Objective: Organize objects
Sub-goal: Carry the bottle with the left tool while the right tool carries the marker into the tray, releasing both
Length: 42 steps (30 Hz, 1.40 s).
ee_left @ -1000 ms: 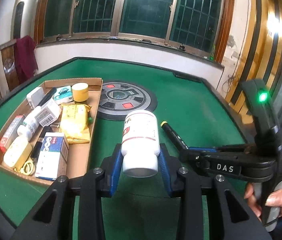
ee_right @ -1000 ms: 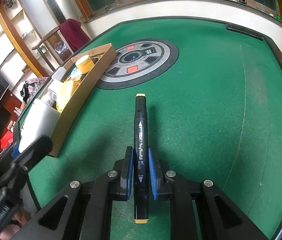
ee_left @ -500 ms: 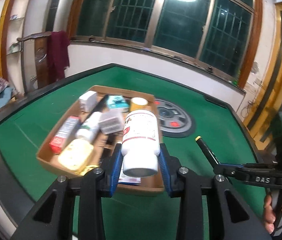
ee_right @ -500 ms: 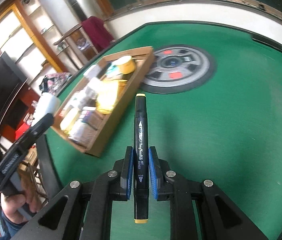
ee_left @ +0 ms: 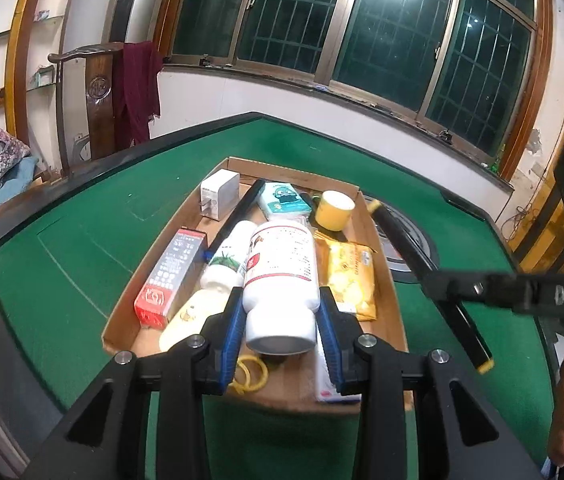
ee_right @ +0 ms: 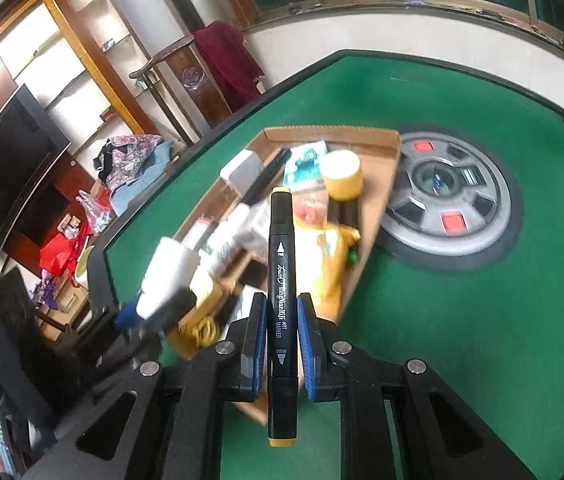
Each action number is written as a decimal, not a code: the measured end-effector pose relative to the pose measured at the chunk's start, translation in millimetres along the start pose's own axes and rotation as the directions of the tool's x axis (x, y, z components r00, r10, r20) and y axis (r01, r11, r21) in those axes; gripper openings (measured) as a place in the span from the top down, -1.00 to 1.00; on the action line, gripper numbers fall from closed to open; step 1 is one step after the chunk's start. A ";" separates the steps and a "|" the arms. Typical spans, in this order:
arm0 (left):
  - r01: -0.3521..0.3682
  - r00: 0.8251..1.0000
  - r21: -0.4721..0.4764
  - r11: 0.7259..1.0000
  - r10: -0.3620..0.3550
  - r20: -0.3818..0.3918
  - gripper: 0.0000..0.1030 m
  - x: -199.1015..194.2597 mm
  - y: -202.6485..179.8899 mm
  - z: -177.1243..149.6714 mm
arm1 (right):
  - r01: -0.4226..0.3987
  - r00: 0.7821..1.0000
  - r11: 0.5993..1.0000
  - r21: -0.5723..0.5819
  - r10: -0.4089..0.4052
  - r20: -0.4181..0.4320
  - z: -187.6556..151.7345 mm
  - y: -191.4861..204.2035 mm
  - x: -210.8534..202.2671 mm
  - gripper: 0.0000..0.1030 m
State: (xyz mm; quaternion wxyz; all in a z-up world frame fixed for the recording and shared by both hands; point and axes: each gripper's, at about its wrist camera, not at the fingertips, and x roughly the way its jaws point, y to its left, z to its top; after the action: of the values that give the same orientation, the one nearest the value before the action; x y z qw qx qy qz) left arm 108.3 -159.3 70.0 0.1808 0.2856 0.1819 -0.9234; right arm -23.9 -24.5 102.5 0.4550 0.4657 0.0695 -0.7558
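My left gripper (ee_left: 281, 320) is shut on a white pill bottle (ee_left: 281, 280) and holds it above the near end of a cardboard tray (ee_left: 386, 276). The bottle also shows blurred in the right wrist view (ee_right: 170, 276). My right gripper (ee_right: 280, 332) is shut on a black art marker (ee_right: 281, 280) with yellow ends, held over the tray's near right edge (ee_right: 374, 216). The marker shows in the left wrist view (ee_left: 426, 272) at the right of the tray.
The tray holds a red box (ee_left: 170, 276), a white adapter (ee_left: 220, 194), a yellow tape roll (ee_left: 334, 210), a yellow packet (ee_left: 350, 272), a small white bottle (ee_left: 228, 258) and rubber bands (ee_left: 250, 372). A round grey panel (ee_right: 450, 200) sits in the green table (ee_right: 462, 340).
Both grippers have moved left, from over the bare green felt to over the cardboard tray, each still holding its object. The bottle now hangs above the tray's contents.
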 end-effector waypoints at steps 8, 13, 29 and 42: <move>-0.004 0.999 0.006 1.000 0.005 -0.034 0.33 28.1 5.7 10.6 | 0.058 0.998 0.998 -0.012 -0.059 -0.021 46.7 8.9 47.2 0.67; -0.002 0.999 0.023 1.000 0.003 -0.053 0.33 44.2 4.8 17.2 | 0.081 0.996 0.997 0.005 -0.081 -0.036 68.8 6.3 72.2 0.68; -0.022 0.997 0.057 0.998 0.026 -0.067 0.33 64.0 -0.7 22.4 | 0.115 0.990 0.993 0.016 -0.114 -0.083 83.0 -4.8 114.6 0.68; -0.032 0.996 0.073 0.997 0.038 -0.083 0.33 77.8 -9.5 19.1 | 0.132 0.989 0.991 0.011 -0.131 -0.071 87.7 -7.0 119.7 0.68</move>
State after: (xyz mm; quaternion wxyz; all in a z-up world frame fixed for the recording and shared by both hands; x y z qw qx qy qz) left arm 35.4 -177.3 40.7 0.1789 0.3336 0.1512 -0.9132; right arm -103.7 -141.4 57.2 0.3976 0.4899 0.1101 -0.7680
